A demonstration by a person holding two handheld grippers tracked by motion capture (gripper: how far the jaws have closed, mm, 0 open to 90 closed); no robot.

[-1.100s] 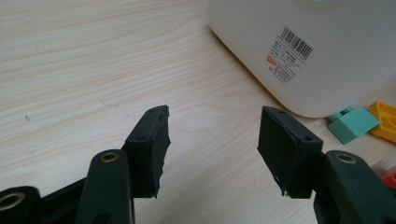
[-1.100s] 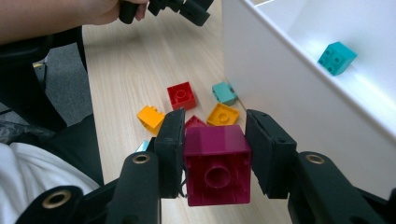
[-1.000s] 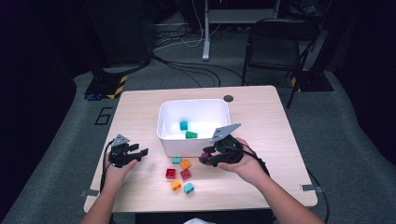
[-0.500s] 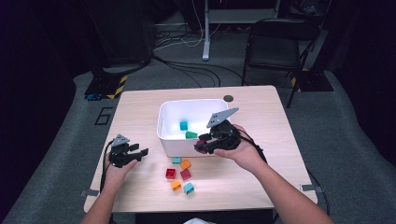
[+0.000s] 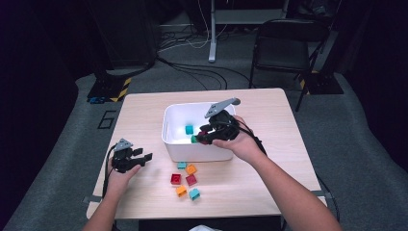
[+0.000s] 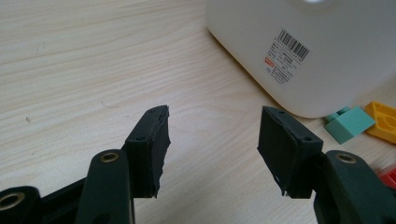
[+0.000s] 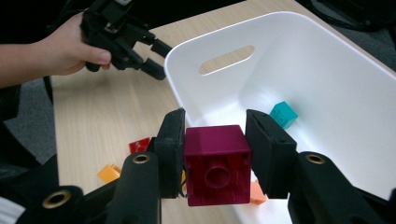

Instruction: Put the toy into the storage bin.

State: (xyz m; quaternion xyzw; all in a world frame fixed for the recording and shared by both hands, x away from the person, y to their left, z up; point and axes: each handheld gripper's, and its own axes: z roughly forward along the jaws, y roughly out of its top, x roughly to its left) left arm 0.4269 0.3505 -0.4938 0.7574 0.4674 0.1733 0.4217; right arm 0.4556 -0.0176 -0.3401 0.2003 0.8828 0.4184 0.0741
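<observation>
Since a second ago the right hand-held gripper [image 5: 204, 136] has travelled from the table in front of the tub [image 5: 169, 129] up over its near wall, and now hangs above the tub's inside; half a second ago it was only at the rim. Loose blocks on the table lie as before, and the left hand-held gripper [image 5: 140, 158] stays in its place at the left of the table [image 5: 144, 106].

Between the right gripper's jaws sits a magenta block [image 7: 216, 163], clamped on two opposite sides. It is a stubby, near-cubic toy brick of glossy plastic, its face towards the camera showing a round hollow socket. In the right gripper view it hangs over the tub's near wall, with the white floor beyond it.

Inside the tub lie a teal block [image 5: 189, 129] and a green block [image 5: 194, 139], the green one just beside the gripper's tip in the high view.

The left gripper [image 6: 212, 140] has its jaws spread apart with nothing between them, held low over bare wood, pointing towards the tub's outer wall, which bears a barcode label [image 6: 286, 57].

On the table in front of the tub lie a small teal piece [image 5: 181, 165], an orange block [image 5: 191, 169], two red blocks [image 5: 175, 179], another orange one [image 5: 181, 190] and a teal one [image 5: 194, 194], close together.
</observation>
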